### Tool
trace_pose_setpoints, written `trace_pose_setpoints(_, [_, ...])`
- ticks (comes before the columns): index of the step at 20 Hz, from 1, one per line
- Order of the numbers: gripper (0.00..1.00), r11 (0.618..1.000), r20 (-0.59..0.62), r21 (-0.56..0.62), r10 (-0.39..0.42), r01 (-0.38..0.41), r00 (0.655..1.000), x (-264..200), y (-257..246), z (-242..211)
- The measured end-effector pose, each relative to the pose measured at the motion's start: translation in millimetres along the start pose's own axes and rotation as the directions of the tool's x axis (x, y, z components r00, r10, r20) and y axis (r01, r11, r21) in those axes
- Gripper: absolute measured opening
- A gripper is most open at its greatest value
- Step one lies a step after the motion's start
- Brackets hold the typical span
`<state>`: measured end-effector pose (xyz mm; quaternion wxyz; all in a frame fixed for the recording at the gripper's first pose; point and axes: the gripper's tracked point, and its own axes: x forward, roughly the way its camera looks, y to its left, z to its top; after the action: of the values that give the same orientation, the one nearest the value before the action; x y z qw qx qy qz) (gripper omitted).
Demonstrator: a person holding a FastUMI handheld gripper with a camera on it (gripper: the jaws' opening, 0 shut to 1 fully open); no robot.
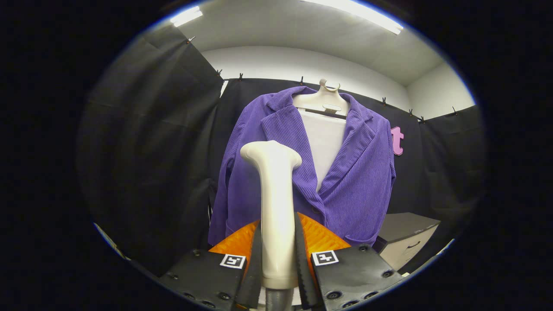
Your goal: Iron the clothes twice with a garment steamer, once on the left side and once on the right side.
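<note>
jaws clenched on upright garment steamer (pixel 276 207), facing purple jacket (pixel 354 181) just beyond.

Gripper (pixel 277 255) clamped on the steamer (pixel 274 203), both fingers pressing its cream handle, head standing upright just ahead of the fingers. Beyond it the purple corduroy jacket (pixel 358 181) hangs open on a pale hanger (pixel 323 100) over a white panel (pixel 325 142). Steamer head sits before the jacket's left front panel. A drawer cabinet (pixel 406 242) stands low beside the jacket.
</note>
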<state>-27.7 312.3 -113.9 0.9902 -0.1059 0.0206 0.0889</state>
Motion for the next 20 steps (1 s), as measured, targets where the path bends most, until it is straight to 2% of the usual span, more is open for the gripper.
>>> trace_pose_setpoints(11, [0.43,1.0,-0.053,-0.027,0.012,-0.013,0.999,-17.0,8.0,-54.3])
trace_pose_setpoints(20, [0.43,0.999,-0.156,-0.015,0.036,-0.039,0.987,-34.1,22.5,-114.3])
